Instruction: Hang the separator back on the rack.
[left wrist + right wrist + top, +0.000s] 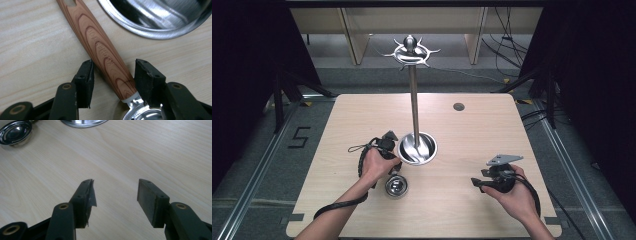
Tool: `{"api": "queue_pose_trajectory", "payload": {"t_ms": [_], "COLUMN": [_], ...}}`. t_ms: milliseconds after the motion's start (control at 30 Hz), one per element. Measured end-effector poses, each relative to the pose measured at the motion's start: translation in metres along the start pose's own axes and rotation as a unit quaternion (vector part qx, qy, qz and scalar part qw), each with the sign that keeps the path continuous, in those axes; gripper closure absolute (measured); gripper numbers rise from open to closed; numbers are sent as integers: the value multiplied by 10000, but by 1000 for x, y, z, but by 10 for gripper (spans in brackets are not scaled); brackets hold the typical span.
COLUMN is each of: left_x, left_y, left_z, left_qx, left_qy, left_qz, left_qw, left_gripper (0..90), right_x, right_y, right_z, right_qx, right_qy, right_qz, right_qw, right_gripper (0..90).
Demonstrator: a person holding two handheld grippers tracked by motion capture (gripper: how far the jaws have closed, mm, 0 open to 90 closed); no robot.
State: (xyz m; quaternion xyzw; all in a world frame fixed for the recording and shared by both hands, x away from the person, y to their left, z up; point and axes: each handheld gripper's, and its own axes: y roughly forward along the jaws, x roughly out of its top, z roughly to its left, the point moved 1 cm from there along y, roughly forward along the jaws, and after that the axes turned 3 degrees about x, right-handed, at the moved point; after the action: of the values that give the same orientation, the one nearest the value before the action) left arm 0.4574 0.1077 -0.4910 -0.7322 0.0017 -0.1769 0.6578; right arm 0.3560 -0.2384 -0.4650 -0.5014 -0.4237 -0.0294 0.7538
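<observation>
in the high view the ladle's handle is hidden under the left hand. in the left gripper view its bowl is cut off by the bottom edge, and the stand's base by the top.

A: State the colours at the left gripper.

B: Black jaws. Between them lies a ladle handle with a brown woodgrain pattern, darker reddish rings on a lighter tan ground. The ladle bowl is mirror-bright silver with a white collar at the handle joint.

A: And the stand?

B: Polished silver throughout, including its round base near the worktop's middle.

A: The worktop?

B: Pale beige with fine straight wood grain, with a dark grey round spot near its far edge.

A: The right gripper?

B: Black, with a grey plate on top.
</observation>
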Motion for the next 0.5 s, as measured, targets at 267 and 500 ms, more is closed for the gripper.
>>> {"api": "queue_pose_trajectory", "payload": {"t_ms": [267, 500], "left_x": [0, 0], "left_y": [-2, -2], "left_z": [3, 8], "left_qx": [179, 214], "left_qy": [327, 397], "left_qz": [197, 341], "left_qw": [9991, 9984], "left_gripper": [617, 619], "right_x": [0, 1], "right_y": [2, -1], "right_z": [-1, -1], "right_qx": [-10, 38], "right_qy": [-42, -115], "right_qz": [-72, 98], "right_qw": [10000, 9999], "right_gripper": [472, 472]}}
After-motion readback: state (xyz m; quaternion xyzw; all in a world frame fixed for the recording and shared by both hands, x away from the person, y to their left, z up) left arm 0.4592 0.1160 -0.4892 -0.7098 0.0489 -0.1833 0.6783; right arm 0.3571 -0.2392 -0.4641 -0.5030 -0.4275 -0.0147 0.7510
